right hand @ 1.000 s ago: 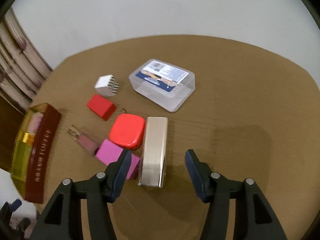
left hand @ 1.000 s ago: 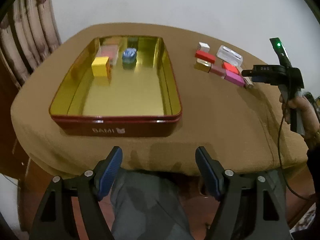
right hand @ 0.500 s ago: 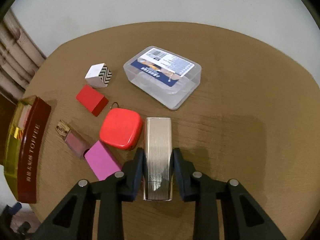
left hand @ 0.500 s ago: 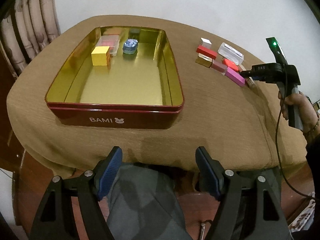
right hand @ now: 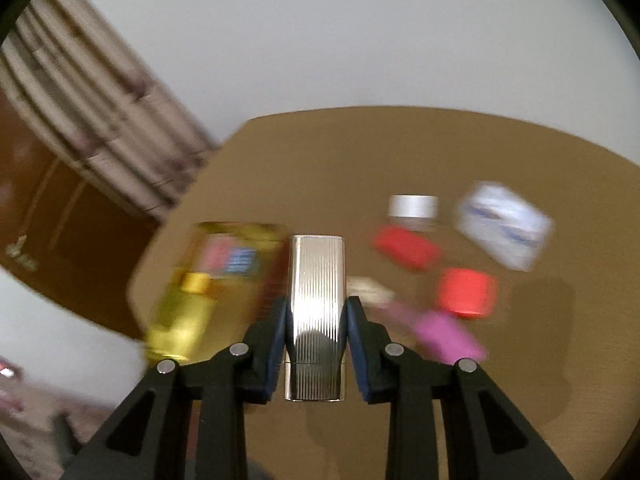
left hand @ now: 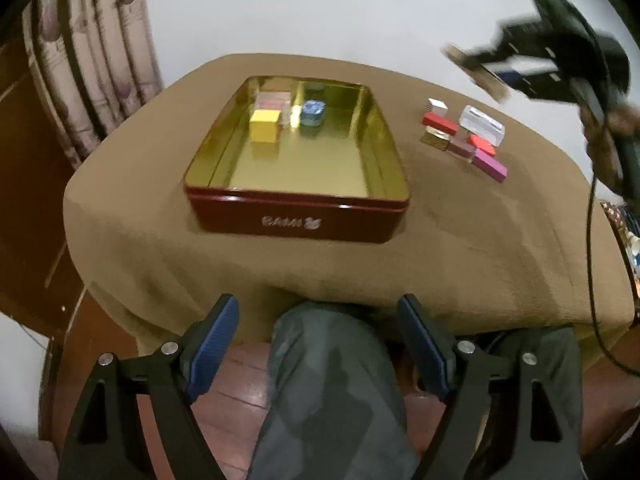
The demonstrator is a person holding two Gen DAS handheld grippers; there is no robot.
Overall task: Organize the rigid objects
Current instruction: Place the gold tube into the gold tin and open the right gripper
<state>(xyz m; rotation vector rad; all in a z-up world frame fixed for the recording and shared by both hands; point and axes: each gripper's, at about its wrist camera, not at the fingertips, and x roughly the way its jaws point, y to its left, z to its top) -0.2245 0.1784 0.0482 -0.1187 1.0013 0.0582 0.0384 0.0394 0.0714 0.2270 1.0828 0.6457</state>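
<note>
The right gripper (right hand: pixel 316 322) was clamped on the case (right hand: pixel 317 312), a ribbed, silvery metal box held by its two long sides, lifted clear of the surface (right hand: pixel 400 152) and above the loose pieces. The pads gripped it around mid-length, with part of the case reaching forward past them and a shorter part behind.

It looked stiff and unlikely to give under pressure, so a firm squeeze seemed safe. The polished metal looked slippery, though, and the ribs ran lengthwise, so they would offer little resistance to sliding out forward. Keeping it near level seemed wise. It probably had some weight for its size; a hold near the middle suited it.

The left gripper (left hand: pixel 320 354) hung wide and empty below the surface edge, over the person's lap.

The tin (left hand: pixel 296 216) stood on the surface with a yellow block (left hand: pixel 264 126) and others inside, much of its floor bare.
</note>
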